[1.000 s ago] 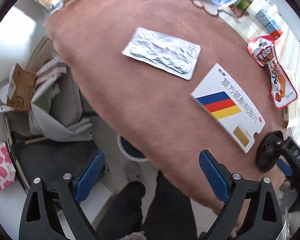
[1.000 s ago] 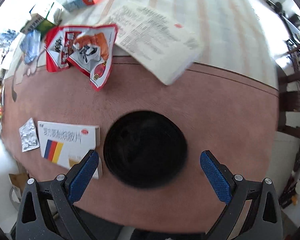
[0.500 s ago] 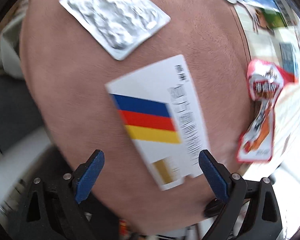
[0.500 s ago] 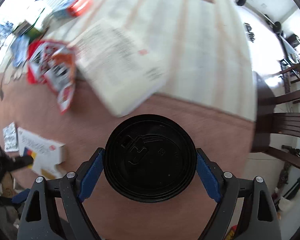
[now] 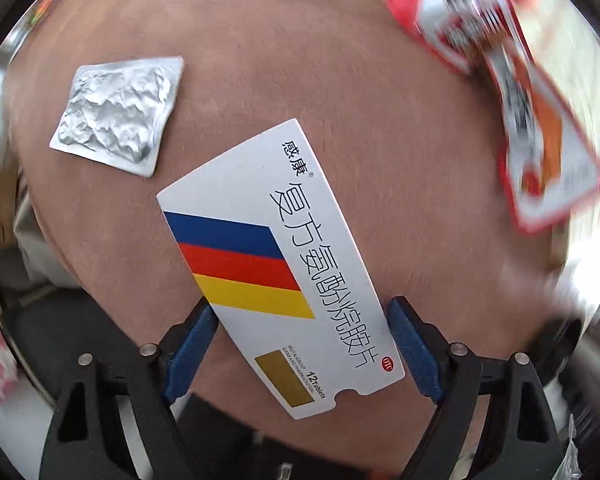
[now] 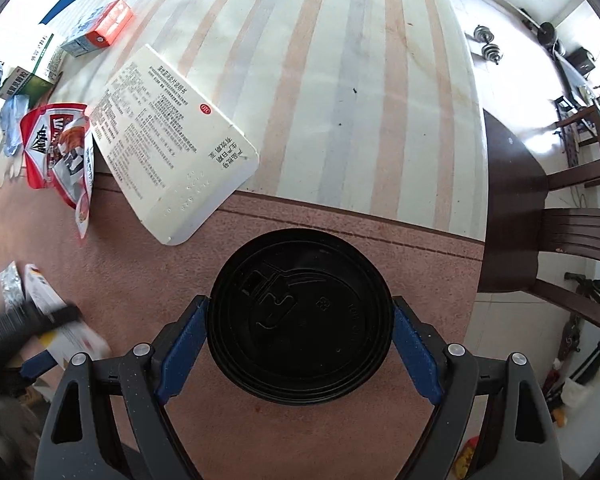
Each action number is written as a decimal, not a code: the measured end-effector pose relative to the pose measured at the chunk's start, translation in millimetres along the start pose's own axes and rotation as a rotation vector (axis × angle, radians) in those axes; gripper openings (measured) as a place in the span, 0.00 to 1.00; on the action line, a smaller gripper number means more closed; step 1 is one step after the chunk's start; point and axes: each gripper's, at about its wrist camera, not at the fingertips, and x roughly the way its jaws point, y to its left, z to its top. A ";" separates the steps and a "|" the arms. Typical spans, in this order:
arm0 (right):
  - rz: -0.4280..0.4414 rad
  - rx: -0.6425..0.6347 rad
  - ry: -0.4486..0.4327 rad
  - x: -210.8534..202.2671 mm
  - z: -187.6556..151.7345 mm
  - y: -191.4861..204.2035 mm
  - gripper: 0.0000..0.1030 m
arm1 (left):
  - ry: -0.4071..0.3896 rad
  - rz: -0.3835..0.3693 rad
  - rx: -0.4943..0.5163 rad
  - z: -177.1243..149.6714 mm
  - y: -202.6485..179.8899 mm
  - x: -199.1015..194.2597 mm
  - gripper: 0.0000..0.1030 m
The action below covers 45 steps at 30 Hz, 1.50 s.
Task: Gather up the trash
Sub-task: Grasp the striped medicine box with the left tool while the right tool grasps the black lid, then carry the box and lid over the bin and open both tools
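Your left gripper point(image 5: 302, 344) has its blue pads against both long edges of the white medicine box point(image 5: 284, 264), clamped on its near end; the box lies flat on the pink tablecloth point(image 5: 300, 80), running from 6 o'clock up toward centre. Silver blister pack point(image 5: 118, 110) sits at 10 o'clock, apart from the box. Red snack wrapper point(image 5: 516, 92) is blurred at 2 o'clock. Your right gripper point(image 6: 300, 344) is clenched on the black cup lid point(image 6: 299, 322), pads touching its rim on both sides, lid low centre over the cloth. White leaflet-printed carton point(image 6: 168, 140) lies at 10 o'clock, straddling the pink cloth and the striped table top point(image 6: 340, 80). Orange-ended small box point(image 6: 100, 28) at 11 o'clock.
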 end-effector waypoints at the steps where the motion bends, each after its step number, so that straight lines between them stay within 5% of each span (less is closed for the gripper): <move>1: 0.001 -0.002 0.014 0.5 2.0 2.8 0.87 | 0.012 -0.009 -0.009 -1.5 4.8 1.9 0.84; 7: -0.011 0.010 0.033 10.5 5.5 2.7 0.91 | 0.002 -0.090 -0.221 8.9 48.6 2.6 0.82; 10: -0.038 -0.001 0.025 13.5 5.3 5.2 0.92 | -0.038 -0.098 -0.290 3.6 67.5 -1.7 0.71; 19: -0.016 -0.020 -0.031 7.8 -3.9 3.8 0.86 | -0.124 -0.016 -0.057 -37.0 43.8 -14.2 0.71; 28: 0.059 -0.055 -0.081 -20.4 -13.9 15.9 0.86 | -0.254 0.008 0.085 -37.4 28.4 -65.0 0.71; 37: 0.169 -0.069 -0.129 -60.4 -33.8 38.5 0.86 | -0.306 -0.262 0.040 -60.5 66.5 -116.8 0.71; 45: 0.223 -0.103 -0.160 -86.1 -72.5 62.0 0.86 | -0.348 -0.384 0.004 -86.6 115.3 -127.4 0.71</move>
